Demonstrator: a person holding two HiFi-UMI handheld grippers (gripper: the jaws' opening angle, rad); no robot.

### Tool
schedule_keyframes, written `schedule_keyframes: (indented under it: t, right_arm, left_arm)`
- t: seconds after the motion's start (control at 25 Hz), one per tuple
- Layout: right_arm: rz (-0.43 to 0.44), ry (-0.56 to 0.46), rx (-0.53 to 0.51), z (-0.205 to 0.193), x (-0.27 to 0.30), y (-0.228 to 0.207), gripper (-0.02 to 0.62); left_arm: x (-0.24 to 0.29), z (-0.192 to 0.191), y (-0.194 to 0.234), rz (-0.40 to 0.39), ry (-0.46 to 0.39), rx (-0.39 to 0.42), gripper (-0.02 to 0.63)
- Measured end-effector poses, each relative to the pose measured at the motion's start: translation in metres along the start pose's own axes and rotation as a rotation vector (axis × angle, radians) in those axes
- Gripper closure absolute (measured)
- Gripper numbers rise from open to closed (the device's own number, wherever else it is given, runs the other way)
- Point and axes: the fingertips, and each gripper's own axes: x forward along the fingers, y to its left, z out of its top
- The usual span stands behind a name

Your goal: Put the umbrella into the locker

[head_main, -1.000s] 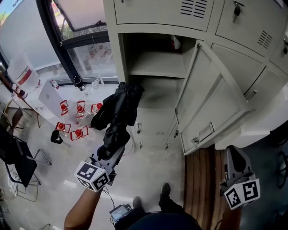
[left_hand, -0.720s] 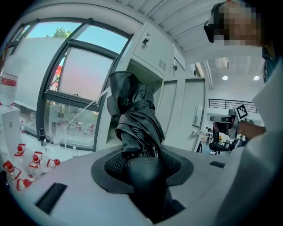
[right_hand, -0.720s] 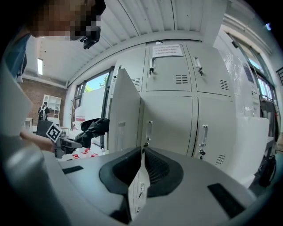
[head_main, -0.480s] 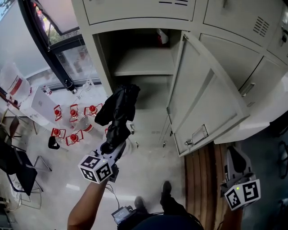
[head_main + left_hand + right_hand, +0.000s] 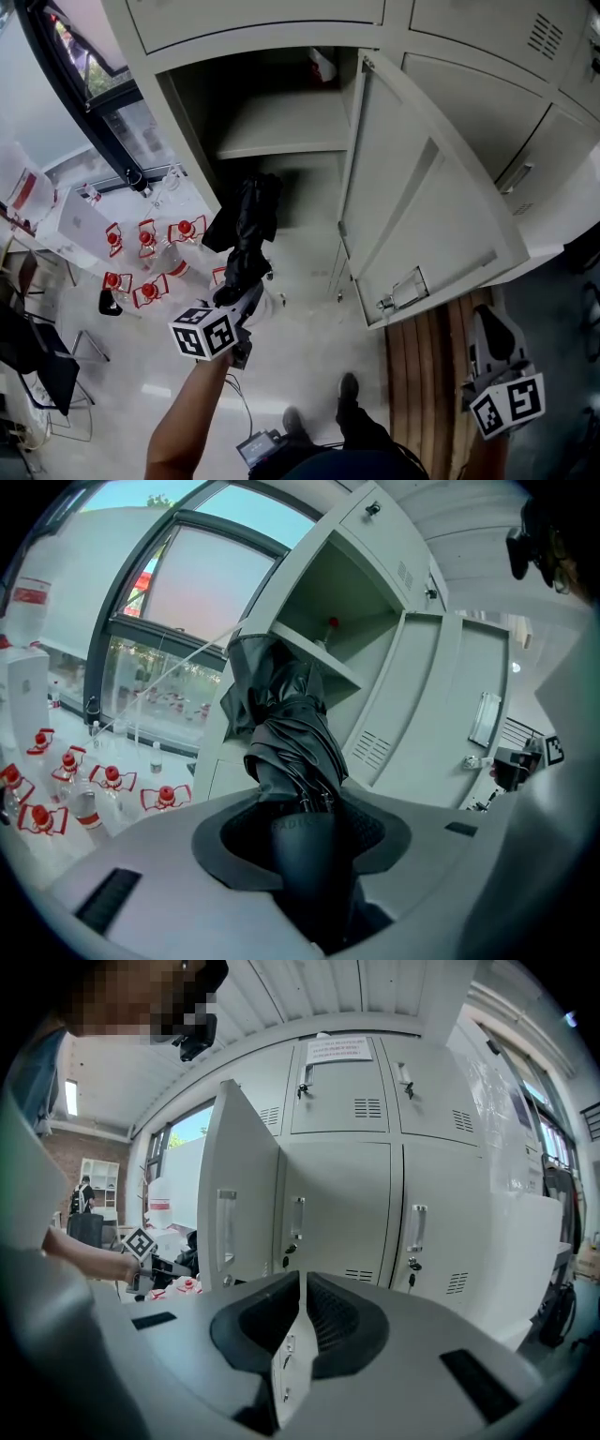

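My left gripper is shut on the handle of a folded black umbrella. The umbrella points away from the jaws towards the open locker. Its far end lies in front of the dark space under the locker's shelf; whether it is inside I cannot tell. The locker door stands swung open to the right. My right gripper hangs low at the right, apart from the locker. In the right gripper view its jaws are shut with nothing between them.
Several water bottles with red labels stand on the floor at the left, below a window. A small red and white item sits in the locker's upper space. A wooden slatted board lies under the door. A dark chair stands at far left.
The left gripper has carried the umbrella down and closer to the locker opening. The right gripper has barely shifted in the picture.
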Motion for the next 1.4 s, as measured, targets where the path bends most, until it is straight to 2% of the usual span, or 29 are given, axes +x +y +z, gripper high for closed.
schedule_keyframes:
  t: [0.24, 0.36, 0.64, 0.92, 1.12, 1.4]
  right_arm:
    - [-0.001, 0.014, 0.004, -0.007, 0.008, -0.007, 0.551]
    - [0.001, 0.018, 0.004, -0.008, 0.012, -0.008, 0.551]
    - [0.004, 0.027, 0.005, -0.011, 0.018, -0.009, 0.551]
    - [0.018, 0.072, -0.005, -0.021, 0.024, -0.007, 0.551]
    - [0.018, 0.083, -0.024, -0.015, 0.029, -0.011, 0.551]
    - [0.048, 0.076, -0.04, -0.008, 0.042, -0.002, 0.551]
  left_arm:
    - [0.026, -0.002, 0.009, 0.019, 0.024, -0.055, 0.417]
    - [0.035, 0.005, 0.014, 0.03, 0.008, -0.073, 0.411]
    - [0.06, 0.036, 0.012, 0.059, -0.058, -0.017, 0.407]
    - [0.09, 0.042, 0.008, 0.099, -0.104, -0.008, 0.403]
    - [0.105, 0.051, 0.012, 0.128, -0.13, 0.0, 0.4]
    - [0.122, 0.06, 0.023, 0.184, -0.153, 0.054, 0.397]
